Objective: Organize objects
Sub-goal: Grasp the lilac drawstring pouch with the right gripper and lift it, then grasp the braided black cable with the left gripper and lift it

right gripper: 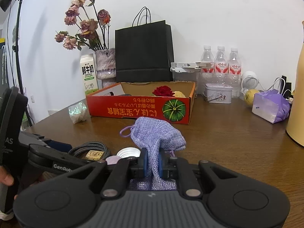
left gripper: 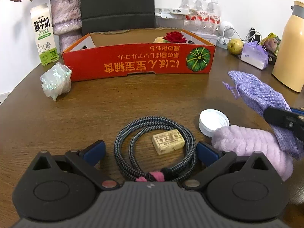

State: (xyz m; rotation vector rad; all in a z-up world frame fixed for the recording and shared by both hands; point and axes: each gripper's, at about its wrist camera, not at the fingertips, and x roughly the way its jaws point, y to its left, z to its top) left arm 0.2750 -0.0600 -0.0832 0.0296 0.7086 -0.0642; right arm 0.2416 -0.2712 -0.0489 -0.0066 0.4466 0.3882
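My right gripper (right gripper: 153, 164) is shut on a purple woven drawstring pouch (right gripper: 157, 134) and holds it above the table; the pouch also shows in the left wrist view (left gripper: 260, 95). My left gripper (left gripper: 150, 152) is open, its fingers on either side of a coiled braided cable (left gripper: 153, 144) with a small tan eraser (left gripper: 168, 141) inside the coil. A white lid (left gripper: 213, 122) and a fluffy lilac item (left gripper: 250, 146) lie right of the cable. The red cardboard tray (left gripper: 138, 60) stands farther back and holds a red rose (left gripper: 174, 37).
A milk carton (left gripper: 43, 34), a vase (left gripper: 66, 17), a black bag (right gripper: 143, 53), water bottles (right gripper: 220, 60), a tin (right gripper: 218, 93), a pear (left gripper: 235, 46), a purple tissue pack (left gripper: 254, 55) and a yellow flask (left gripper: 290, 47) line the back. A crumpled iridescent wrap (left gripper: 56, 80) lies left of the tray.
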